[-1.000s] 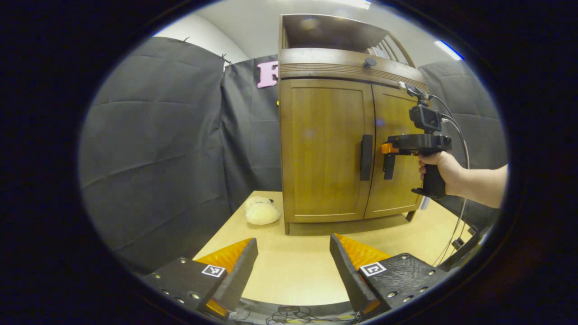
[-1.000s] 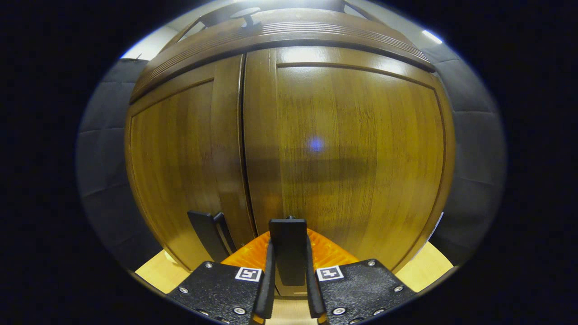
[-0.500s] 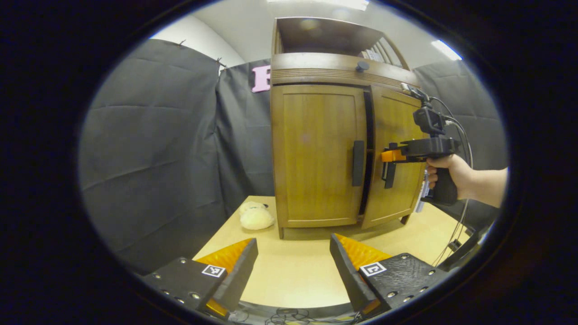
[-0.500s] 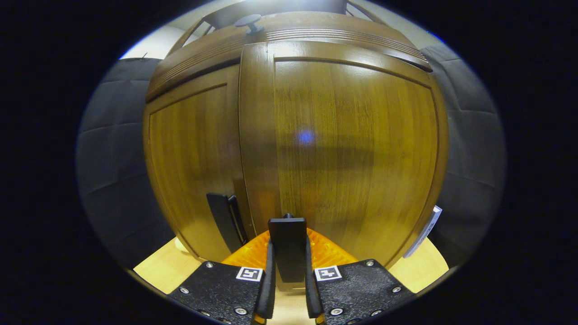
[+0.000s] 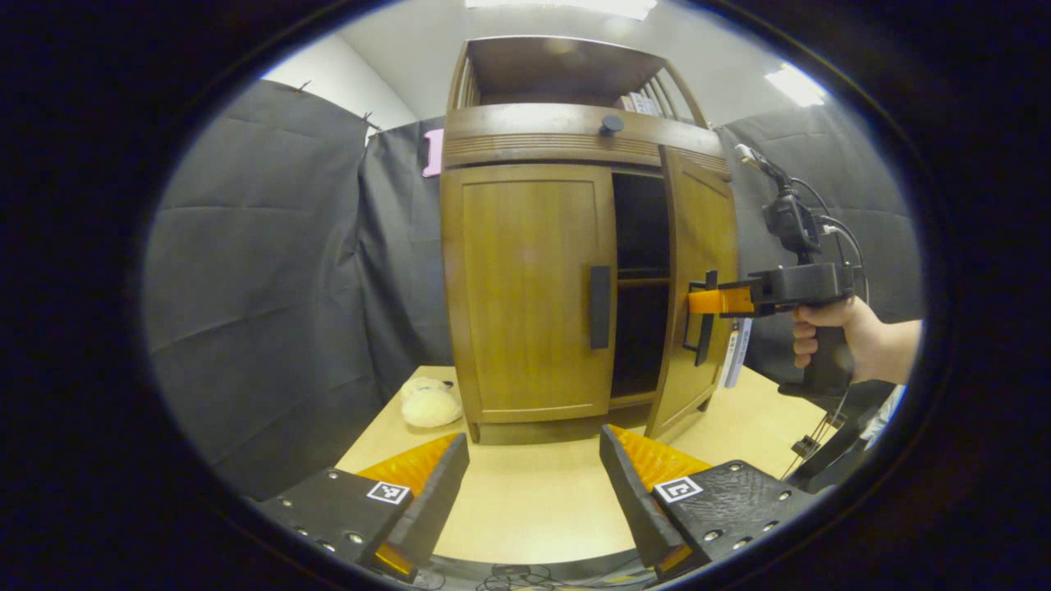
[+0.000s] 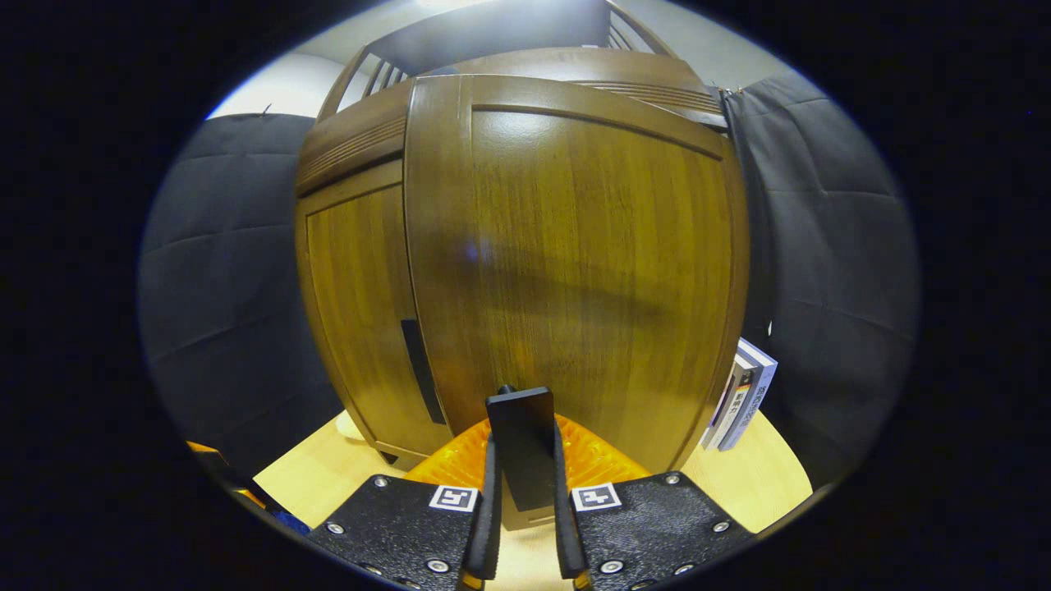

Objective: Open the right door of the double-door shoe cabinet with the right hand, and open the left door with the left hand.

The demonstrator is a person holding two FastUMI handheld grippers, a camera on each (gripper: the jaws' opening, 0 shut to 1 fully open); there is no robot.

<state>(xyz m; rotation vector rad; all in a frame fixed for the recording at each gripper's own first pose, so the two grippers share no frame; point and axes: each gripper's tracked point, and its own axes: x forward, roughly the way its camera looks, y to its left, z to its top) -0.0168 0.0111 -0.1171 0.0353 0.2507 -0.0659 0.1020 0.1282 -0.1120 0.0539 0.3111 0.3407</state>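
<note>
Presently the right gripper [image 6: 522, 492] is clenched on the black bar handle [image 6: 520, 443] of the brown wooden right door [image 5: 696, 287], partly swung out at 2 o'clock, while the left gripper [image 5: 534, 484], released, has the closed left door [image 5: 530, 287] yet to open.

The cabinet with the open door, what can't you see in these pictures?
- Inside the cabinet: left gripper view, too dark behind the right door, apart from one shelf edge.
- Books: right gripper view, mostly hidden by that door.
- Right handle: its lower end is covered by the right gripper.
</note>
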